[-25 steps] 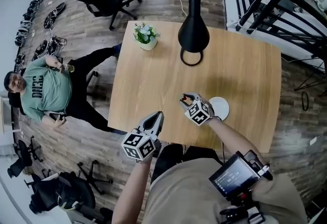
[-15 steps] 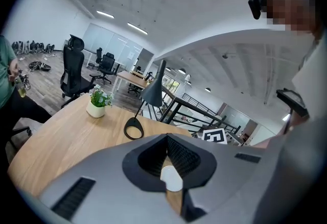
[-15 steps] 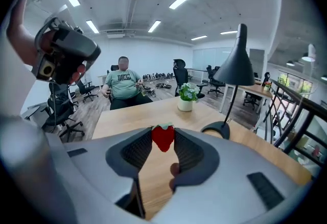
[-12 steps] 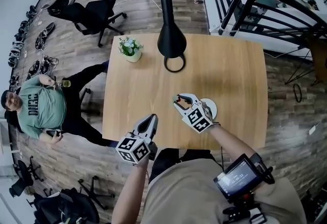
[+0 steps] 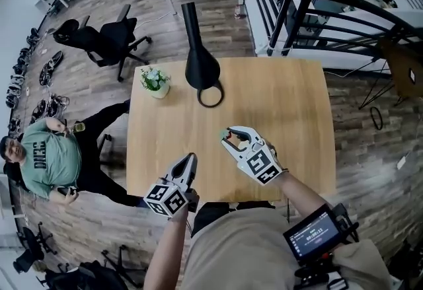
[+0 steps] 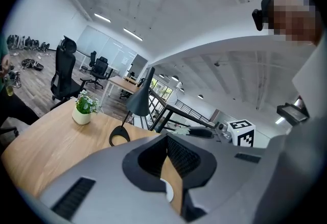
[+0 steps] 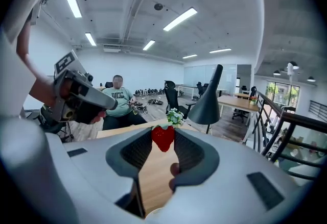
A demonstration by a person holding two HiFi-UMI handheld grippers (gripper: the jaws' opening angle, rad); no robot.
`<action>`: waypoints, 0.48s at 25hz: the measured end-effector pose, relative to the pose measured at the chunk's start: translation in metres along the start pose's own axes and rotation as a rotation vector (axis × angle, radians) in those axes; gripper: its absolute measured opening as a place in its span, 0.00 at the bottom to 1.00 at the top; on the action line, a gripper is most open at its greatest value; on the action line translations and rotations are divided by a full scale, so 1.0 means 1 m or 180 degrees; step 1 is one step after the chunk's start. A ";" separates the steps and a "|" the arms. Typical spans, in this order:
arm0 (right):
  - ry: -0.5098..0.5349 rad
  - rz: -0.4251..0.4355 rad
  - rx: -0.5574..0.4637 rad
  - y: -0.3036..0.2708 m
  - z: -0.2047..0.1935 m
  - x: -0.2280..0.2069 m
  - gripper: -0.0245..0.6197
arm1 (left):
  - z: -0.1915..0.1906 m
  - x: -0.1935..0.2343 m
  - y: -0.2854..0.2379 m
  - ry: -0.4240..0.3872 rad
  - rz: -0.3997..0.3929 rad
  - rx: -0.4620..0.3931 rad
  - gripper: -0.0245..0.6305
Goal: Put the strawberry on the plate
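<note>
Head view: the right gripper (image 5: 229, 135) hangs above the table (image 5: 284, 97) and the left gripper (image 5: 191, 160) hovers beside it; no plate shows here. Left gripper view: its jaws are pressed together and empty, with the plate (image 6: 167, 190) glimpsed below them. Right gripper view: half-open jaws pinch the strawberry (image 7: 163, 138) at their tips. It is best lowered right over the plate before the jaws let go.

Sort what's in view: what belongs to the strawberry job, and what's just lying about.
Job:
strawberry, held in the right gripper jaws
plate, mostly hidden
table

Lying about:
plant
lamp
chair
seated person
left gripper, shut and empty
</note>
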State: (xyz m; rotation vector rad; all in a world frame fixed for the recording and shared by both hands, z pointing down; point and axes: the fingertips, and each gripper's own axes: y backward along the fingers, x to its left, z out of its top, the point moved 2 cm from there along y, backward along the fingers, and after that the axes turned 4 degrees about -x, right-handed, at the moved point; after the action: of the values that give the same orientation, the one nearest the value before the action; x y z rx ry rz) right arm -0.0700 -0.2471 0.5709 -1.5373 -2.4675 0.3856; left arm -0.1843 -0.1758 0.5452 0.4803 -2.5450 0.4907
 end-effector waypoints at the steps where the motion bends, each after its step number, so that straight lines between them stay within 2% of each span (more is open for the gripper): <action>1: 0.0009 -0.0013 -0.0036 0.006 0.004 -0.002 0.25 | 0.000 -0.001 -0.002 -0.0003 -0.0010 -0.0009 0.04; 12: 0.0063 -0.0268 -0.0146 0.063 0.011 -0.035 0.25 | -0.009 -0.009 -0.024 0.0003 -0.0052 0.0022 0.04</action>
State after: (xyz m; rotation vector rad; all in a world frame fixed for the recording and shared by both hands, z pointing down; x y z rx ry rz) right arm -0.0048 -0.2532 0.5389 -1.4412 -2.5323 0.3002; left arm -0.1631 -0.1905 0.5539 0.5028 -2.5371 0.4937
